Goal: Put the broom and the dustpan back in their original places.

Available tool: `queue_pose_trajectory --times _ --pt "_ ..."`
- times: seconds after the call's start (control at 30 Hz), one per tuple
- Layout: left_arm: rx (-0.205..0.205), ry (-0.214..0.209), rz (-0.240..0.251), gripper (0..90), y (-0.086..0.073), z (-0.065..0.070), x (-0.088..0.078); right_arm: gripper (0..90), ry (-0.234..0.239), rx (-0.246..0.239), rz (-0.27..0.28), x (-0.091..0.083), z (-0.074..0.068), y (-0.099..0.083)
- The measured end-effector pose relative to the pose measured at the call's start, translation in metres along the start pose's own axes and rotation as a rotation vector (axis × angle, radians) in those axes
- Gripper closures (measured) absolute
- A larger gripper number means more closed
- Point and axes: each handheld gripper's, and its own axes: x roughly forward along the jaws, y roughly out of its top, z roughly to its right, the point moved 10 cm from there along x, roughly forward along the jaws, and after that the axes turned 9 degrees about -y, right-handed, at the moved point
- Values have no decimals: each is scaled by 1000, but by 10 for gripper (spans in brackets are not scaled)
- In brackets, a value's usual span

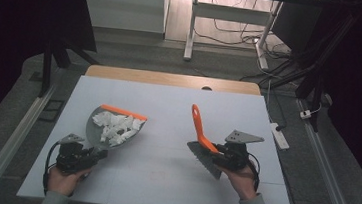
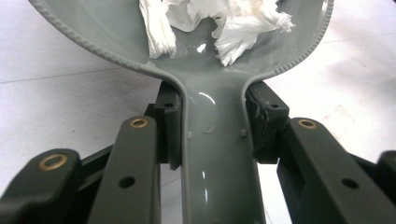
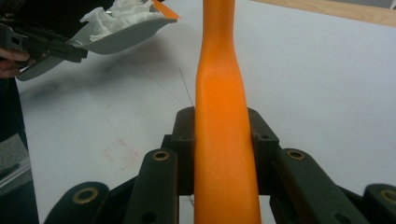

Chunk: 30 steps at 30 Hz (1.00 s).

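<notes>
A person seated at a white table [image 1: 162, 175] works 2 hand-held grippers, one on each side of the surface. The left gripper [image 1: 94, 152] has its jaws closed tight on the handle of a grey dustpan [image 1: 97, 129]; in the left gripper view the black pads [image 2: 169, 126] press against both sides of the handle's narrow neck, just below where the dustpan [image 2: 93, 28] widens. The dustpan carries an orange lip [image 1: 124, 111] along its far edge and holds a heap of torn white paper scraps [image 1: 116, 126] — the same scraps [image 2: 233, 28] crowd the top of the left gripper view. In the right gripper view the dustpan [image 3: 121, 35] appears raised off the table, its shadow falling on the surface beneath.

The right gripper [image 1: 219, 153] is clamped on a hand brush [image 1: 205, 157] with an orange handle [image 1: 197, 126] and a grey bristle head [image 1: 206, 160]. The handle points up and away from the person, while the bristle head angles down toward the table's near side. In the right gripper view the orange handle [image 3: 222, 116] runs straight up between the 2 jaws, gripped on both sides.

The brush and the dustpan sit well apart — dustpan at the left of the table, brush at the right.
</notes>
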Motion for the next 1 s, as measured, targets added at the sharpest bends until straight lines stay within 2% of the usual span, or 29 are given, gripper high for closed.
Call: queue_pose_trajectory --times 0.3,0.7,0.9,1.0 --pt "-51 66 -13 613 -1 -12 11 701 14 39 -31 2 3 -11" --pt "-70 80 -50 612 -2 -17 22 701 23 84 -89 10 7 -25" --pt "-82 102 -64 612 -2 -22 26 701 22 118 -121 14 11 -33" --pt "-102 118 -73 612 -3 -25 28 701 17 138 -142 17 14 -38"
